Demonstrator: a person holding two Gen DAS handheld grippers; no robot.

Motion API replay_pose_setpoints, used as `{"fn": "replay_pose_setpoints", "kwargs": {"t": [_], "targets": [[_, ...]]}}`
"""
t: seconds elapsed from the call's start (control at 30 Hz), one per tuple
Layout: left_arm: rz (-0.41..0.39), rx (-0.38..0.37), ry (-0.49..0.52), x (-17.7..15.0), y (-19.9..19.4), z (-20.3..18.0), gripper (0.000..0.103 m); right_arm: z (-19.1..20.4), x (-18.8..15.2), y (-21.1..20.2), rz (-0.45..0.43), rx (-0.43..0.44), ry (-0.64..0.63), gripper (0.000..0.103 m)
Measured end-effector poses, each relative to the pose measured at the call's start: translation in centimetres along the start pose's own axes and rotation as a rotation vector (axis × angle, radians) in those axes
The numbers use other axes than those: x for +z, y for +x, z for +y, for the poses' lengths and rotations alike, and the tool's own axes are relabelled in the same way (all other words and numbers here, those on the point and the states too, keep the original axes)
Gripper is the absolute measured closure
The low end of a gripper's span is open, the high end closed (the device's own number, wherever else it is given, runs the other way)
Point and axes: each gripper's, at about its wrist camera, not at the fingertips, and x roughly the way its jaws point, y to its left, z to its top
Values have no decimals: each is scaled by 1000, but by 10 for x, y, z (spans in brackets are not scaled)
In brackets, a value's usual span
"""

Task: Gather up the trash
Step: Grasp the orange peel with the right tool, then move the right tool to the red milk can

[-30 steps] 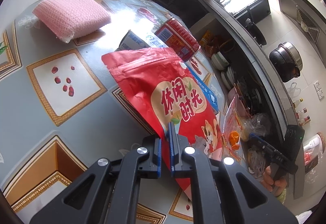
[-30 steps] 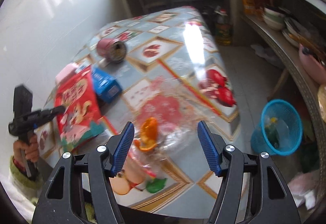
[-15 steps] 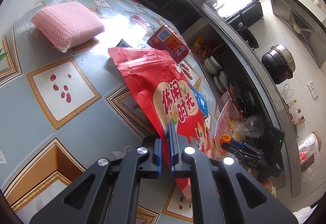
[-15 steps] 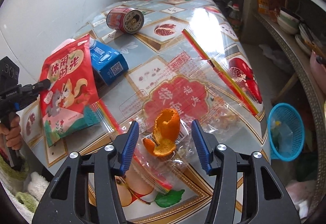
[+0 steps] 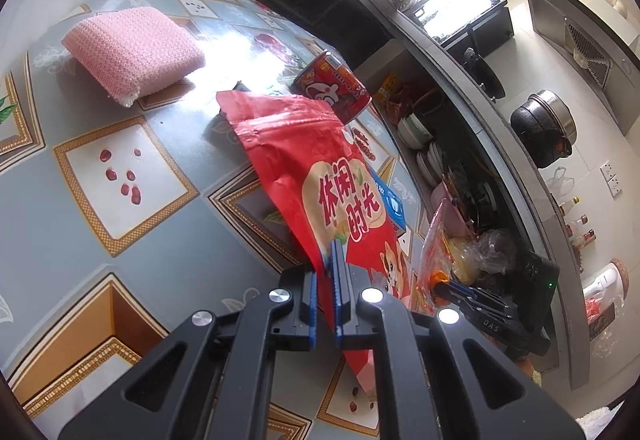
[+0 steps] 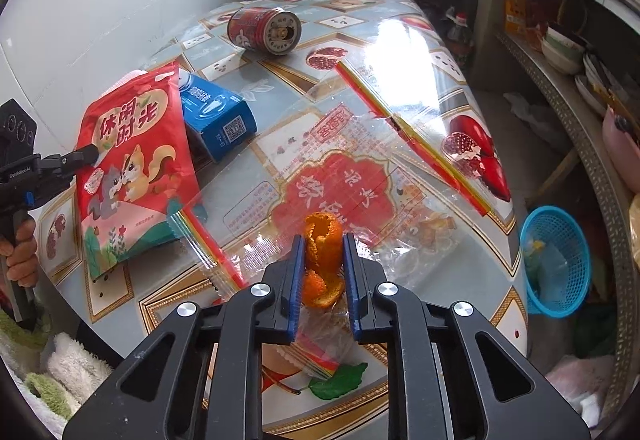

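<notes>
L gripper [image 5: 327,272]: jaws nearly closed, pinching side edge of red snack bag [image 5: 320,176]; bag lifted, slanting up + fwd from jaws, top seal at far end.
R gripper [image 6: 322,264]: jaws narrowed onto orange peel [image 6: 322,240], blue pads touching it both sides; peel stands upright betw. fingers, curled, lower part sagging toward jaw base.
Clear plastic bag [image 6: 360,176]: flat on table [image 6: 400,40], spread ahead of + under R jaws, red print + striped zip edge; peel sits over its near end.
Red snack bag, R view [image 6: 132,160]: left of R jaws, L gripper [image 6: 86,154] tip on its left edge.
Blue carton [image 6: 218,116]: ahead-left of R jaws, partly tucked behind snack bag; in L view only a blue corner [image 5: 394,206] shows just right of bag.
Red can [image 6: 264,28]: on its side, far ahead of R jaws, well past carton; in L view [image 5: 332,88] beyond bag's far end.
Pink sponge [image 5: 132,54]: far ahead-left of L jaws, flat on table, well apart from bag.
Blue basket [image 6: 556,260]: on floor, right of R jaws, beside table edge.
R gripper in L view [image 5: 444,286]: right of L jaws, w/ orange bit at its tip.
</notes>
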Motion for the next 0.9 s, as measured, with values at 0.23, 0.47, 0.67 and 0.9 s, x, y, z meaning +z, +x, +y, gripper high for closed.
{"fn": "replay_pose_setpoints", "kwargs": {"t": [0.23, 0.47, 0.67, 0.9], "targets": [[-16, -33, 5, 3, -4, -2, 100, -4, -1, -8, -15, 18, 27, 89], [-39, -73, 45, 6, -11, -14, 103, -9, 0, -18, -43, 54, 67, 89], [-52, -112, 51, 9, -14, -18, 103, -10, 3, -24, -64, 82, 78, 89], [-57, -142, 33, 12, -16, -15, 103, -10, 9, -27, -81, 97, 87, 89]]}}
